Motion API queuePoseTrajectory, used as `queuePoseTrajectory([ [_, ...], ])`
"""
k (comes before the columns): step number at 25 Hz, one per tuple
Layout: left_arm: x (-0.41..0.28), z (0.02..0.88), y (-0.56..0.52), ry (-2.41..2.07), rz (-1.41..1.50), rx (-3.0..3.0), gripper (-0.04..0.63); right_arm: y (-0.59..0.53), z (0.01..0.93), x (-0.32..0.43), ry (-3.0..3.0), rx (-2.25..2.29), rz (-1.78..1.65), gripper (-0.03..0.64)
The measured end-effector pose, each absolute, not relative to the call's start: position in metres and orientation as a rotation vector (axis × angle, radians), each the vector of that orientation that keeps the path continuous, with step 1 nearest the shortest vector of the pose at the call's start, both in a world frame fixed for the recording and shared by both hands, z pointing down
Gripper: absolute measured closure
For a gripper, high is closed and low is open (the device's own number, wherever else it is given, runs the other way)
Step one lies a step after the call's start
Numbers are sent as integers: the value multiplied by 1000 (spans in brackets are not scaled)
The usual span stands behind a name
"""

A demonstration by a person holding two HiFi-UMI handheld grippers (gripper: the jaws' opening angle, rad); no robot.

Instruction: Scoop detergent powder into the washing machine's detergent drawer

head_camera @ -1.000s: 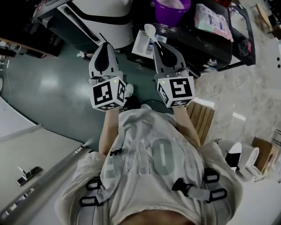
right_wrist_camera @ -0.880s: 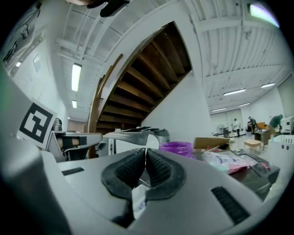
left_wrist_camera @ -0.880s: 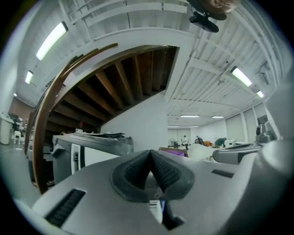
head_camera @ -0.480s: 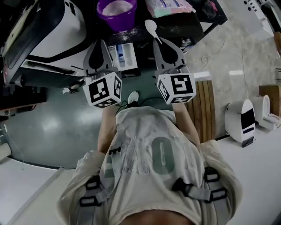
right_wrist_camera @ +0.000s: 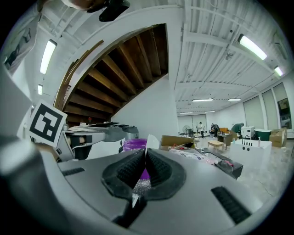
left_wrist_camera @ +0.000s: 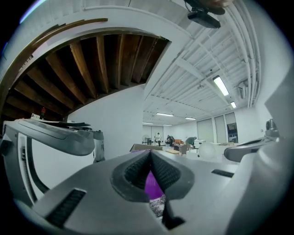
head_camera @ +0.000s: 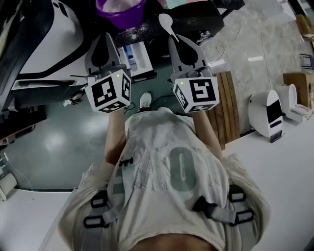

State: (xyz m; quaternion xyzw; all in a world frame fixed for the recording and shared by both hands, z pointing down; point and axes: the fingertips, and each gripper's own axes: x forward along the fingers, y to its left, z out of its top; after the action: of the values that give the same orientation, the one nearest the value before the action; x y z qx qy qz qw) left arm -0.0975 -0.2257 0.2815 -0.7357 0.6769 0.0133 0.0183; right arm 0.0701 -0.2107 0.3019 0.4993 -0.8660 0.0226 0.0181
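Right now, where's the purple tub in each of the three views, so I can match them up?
Head view: the purple tub sits at the top edge, left of centre.
Left gripper view: only a purple sliver shows, through the gap below the closed jaws.
Right gripper view: just above the jaws, left of the spoon.
Shared landmark: the powder-speckled dark surface under the tub.
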Motion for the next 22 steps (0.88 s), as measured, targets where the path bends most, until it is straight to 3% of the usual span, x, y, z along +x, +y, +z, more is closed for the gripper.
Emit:
queuePoseTrajectory([
  [22,-131,262,-276,2113,44,-2338,575,-266,281,30,-2686,1531,112,607],
])
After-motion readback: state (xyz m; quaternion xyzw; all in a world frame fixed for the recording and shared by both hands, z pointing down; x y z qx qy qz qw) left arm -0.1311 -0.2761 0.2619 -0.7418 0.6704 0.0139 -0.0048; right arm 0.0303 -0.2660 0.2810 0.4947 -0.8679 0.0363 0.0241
